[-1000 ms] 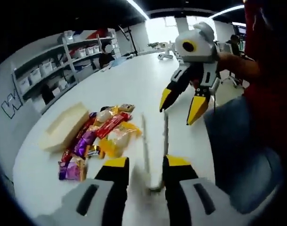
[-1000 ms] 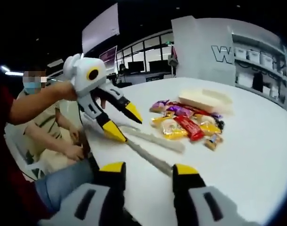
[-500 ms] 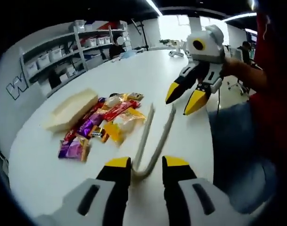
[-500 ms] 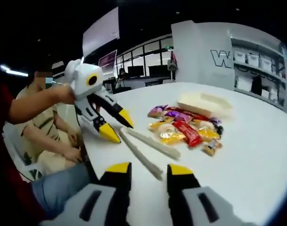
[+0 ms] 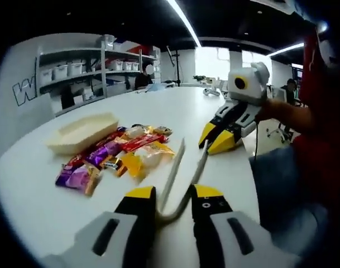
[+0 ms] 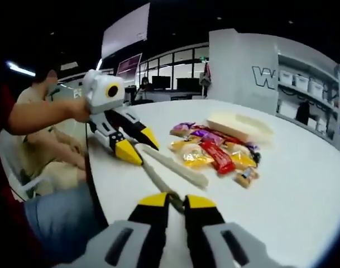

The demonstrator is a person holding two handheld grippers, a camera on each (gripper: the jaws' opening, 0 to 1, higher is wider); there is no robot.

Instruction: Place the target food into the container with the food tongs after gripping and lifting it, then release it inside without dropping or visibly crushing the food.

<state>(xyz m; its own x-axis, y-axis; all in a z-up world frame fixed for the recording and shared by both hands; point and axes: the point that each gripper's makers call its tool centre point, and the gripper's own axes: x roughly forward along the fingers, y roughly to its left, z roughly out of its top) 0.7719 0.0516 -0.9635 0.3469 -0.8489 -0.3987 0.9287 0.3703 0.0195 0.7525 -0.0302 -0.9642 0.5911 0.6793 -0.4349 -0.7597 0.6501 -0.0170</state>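
Gripping the bend of the food tongs (image 5: 171, 176), the left tongs (image 5: 173, 195) stand at the bottom of the left gripper view, one yellow-tipped jaw on each side of the bend, which fills the gap between them. From there the utensil's two pale arms spread forward over the white counter (image 5: 175, 106). In the right gripper view the right tongs (image 6: 175, 202) are pressed nearly together on the tip of one arm of the food tongs (image 6: 175, 167); the other arm's tip lies free just ahead and to the right.

Ahead and to the left of the left tongs, beside the utensil's arms, a loose heap of wrapped snack packets (image 5: 119, 156) lies on the counter: purple, red, yellow and orange wrappers, touching one another. None is held. Just beyond the heap sits the shallow cream container (image 5: 83, 131); nothing can be seen inside it.

Seen from the left gripper view, the right tongs (image 5: 214, 140) meet the far end of the right-hand arm, a person's hand behind them. From the right gripper view, the left tongs (image 6: 139, 146) appear ahead and to the left, the packets (image 6: 214, 156) ahead and to the right, the container (image 6: 239, 125) past them.

Farthest off, shelves (image 5: 75, 72) with bins line the wall.
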